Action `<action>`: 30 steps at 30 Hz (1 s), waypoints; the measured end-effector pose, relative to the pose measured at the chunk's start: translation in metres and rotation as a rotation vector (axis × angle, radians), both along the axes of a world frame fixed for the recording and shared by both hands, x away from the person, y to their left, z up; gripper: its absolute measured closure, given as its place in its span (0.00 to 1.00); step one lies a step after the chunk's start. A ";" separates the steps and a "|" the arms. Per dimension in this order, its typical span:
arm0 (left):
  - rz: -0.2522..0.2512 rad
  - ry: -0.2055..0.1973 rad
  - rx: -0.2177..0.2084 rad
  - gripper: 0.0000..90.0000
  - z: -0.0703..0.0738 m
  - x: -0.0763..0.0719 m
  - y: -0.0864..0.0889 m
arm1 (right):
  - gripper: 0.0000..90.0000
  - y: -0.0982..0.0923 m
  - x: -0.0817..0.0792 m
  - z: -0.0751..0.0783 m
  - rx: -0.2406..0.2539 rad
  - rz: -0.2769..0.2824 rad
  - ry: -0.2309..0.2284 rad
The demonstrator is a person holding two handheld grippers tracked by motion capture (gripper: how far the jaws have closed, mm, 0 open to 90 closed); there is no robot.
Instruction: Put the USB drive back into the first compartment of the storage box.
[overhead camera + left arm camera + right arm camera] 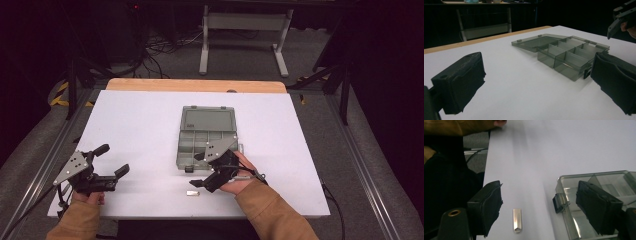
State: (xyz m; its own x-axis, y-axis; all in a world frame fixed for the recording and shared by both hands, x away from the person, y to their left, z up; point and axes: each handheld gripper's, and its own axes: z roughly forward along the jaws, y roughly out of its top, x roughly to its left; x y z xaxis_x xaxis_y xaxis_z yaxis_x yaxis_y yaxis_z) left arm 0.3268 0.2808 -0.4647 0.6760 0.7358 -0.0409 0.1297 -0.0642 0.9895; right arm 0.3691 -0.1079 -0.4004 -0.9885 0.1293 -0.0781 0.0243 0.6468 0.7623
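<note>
Right gripper view: right gripper [537, 207] spread, straddling small silver metal USB stick [517, 220] lying flat on white table [529, 157], just left of open smoky-grey plastic compartment box [599, 178]. Best to lower squarely, pinch long sides, avoid box latch. Left gripper [107, 167] spread, idle.

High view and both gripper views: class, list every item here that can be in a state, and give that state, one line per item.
Translucent grey plastic compartment box: lid open, lying flat behind it; the compartments that show look empty.
Small silver metal USB stick: flat on the white table, outside the box, ungripped.
Left gripper: open, holding nothing.
Right gripper: fingers apart either side of the stick, not touching it.
</note>
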 end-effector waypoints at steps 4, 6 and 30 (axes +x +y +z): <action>0.000 0.000 0.002 0.00 0.000 0.000 0.000 | 0.24 0.006 0.001 0.000 -0.061 0.022 0.010; 0.001 0.000 0.002 0.00 0.000 0.000 0.000 | 0.24 0.010 0.001 0.000 -0.100 0.030 0.017; -0.007 0.009 0.000 0.00 -0.001 0.001 -0.001 | 0.25 0.029 0.007 -0.017 -0.359 0.035 0.153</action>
State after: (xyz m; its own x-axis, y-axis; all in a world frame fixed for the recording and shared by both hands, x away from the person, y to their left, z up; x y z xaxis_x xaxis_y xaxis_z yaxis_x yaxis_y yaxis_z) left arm 0.3283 0.2800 -0.4656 0.6806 0.7312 -0.0472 0.1383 -0.0650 0.9883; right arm 0.3758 -0.0784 -0.4174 -0.9956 0.0866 0.0360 0.0932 0.8740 0.4770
